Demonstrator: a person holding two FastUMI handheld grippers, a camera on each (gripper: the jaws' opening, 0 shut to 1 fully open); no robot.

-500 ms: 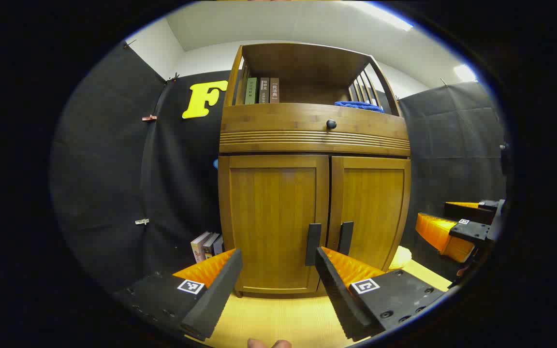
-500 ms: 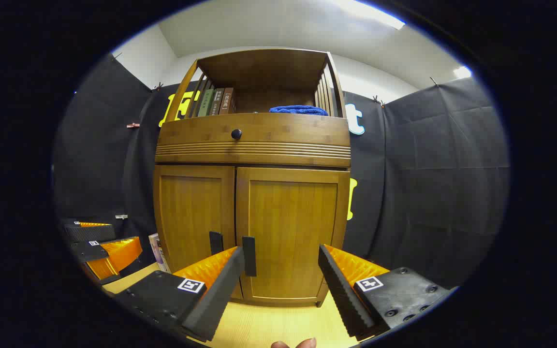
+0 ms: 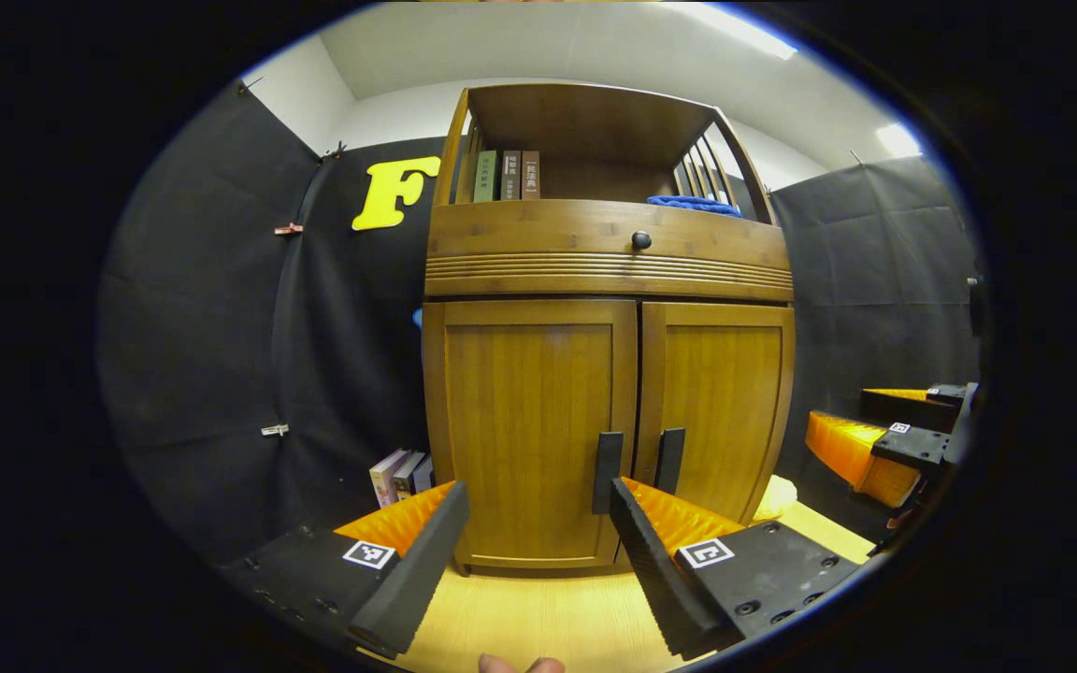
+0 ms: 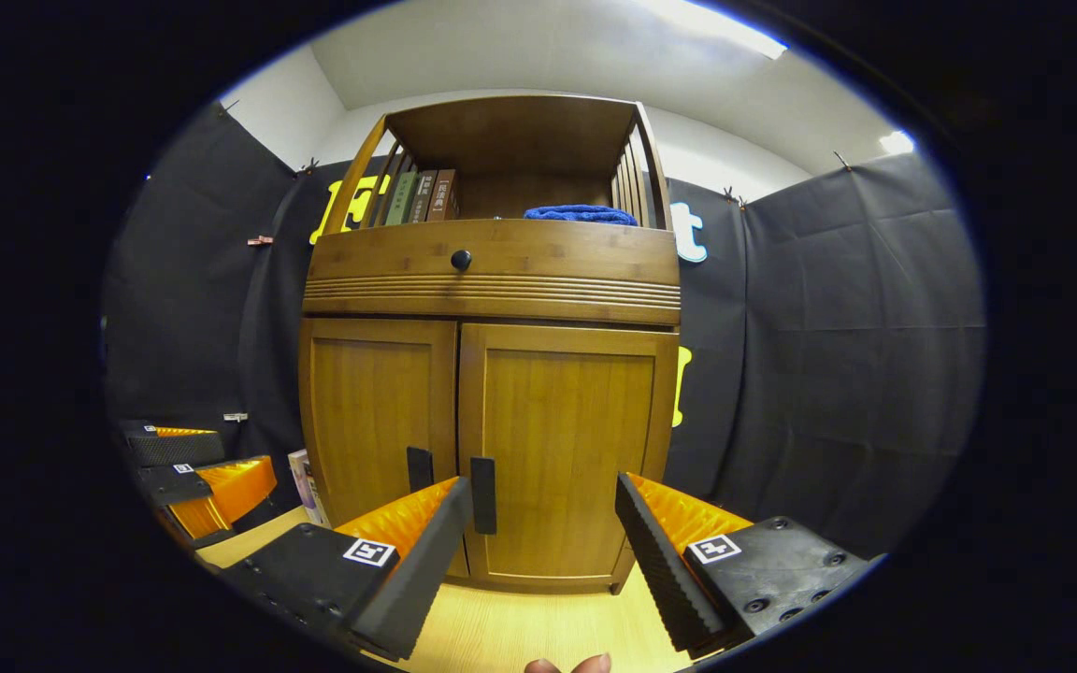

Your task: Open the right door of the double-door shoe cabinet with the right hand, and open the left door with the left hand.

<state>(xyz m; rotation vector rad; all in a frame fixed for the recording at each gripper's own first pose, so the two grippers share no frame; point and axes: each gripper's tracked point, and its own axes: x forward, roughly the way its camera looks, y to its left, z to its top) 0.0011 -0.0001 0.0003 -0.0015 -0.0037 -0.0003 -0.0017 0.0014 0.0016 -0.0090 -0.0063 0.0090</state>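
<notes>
Straight ahead on the pale wooden floor (image 3: 538, 617) stands the shoe cabinet (image 3: 609, 262), both doors closed. Its left door (image 3: 529, 421) and right door (image 4: 562, 449) meet at the middle, each with a dark upright handle (image 3: 608, 460) (image 4: 482, 482) near the seam. Facing it, the left gripper (image 3: 538, 551) has its fingers spread with nothing between them, apart from the doors; the right gripper (image 4: 543, 556) is likewise spread and holds nothing. Above the doors sits a drawer with a round knob (image 3: 640, 240), then an open shelf with books (image 3: 506, 175) and a blue cloth (image 4: 581, 214). More books (image 3: 398, 474) stand beside the cabinet's left foot.
</notes>
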